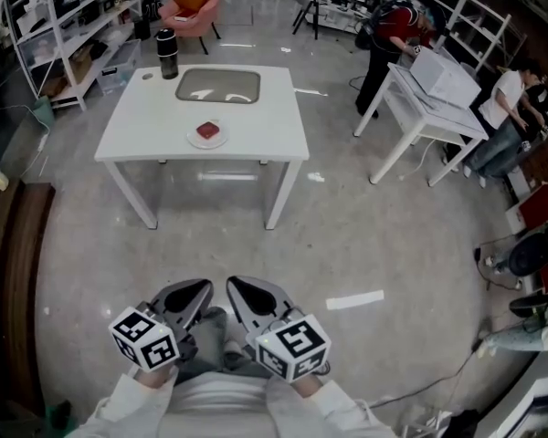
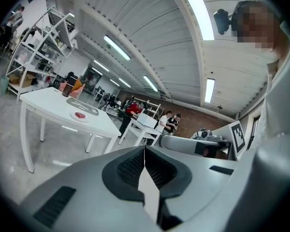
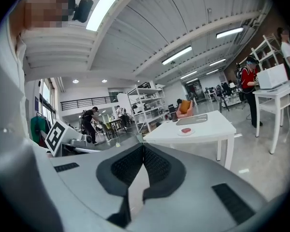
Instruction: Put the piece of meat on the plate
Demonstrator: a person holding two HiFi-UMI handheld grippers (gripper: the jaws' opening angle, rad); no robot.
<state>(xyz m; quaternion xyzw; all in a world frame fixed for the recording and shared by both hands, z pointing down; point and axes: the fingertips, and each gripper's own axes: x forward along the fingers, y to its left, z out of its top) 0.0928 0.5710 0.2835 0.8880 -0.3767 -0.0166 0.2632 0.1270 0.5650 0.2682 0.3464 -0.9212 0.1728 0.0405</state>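
Holding the left gripper (image 1: 202, 287) and right gripper (image 1: 235, 285) near the body, both closed tight and empty, the person is facing the far table (image 1: 256, 121), where the piece of meat (image 1: 209, 131) is already lying on the plate (image 1: 194, 139); the placing looks done, needing no further grasp.

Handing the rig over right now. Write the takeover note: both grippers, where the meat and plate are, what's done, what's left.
Left gripper: shut, empty. Right gripper: shut, empty. Both are held low, well back from the white table.
Piece of meat: on the plate, near the table's front edge, in front of the grey tray.
Done: the meat looks placed on the plate.
Left: apparently nothing; confirm from closer.
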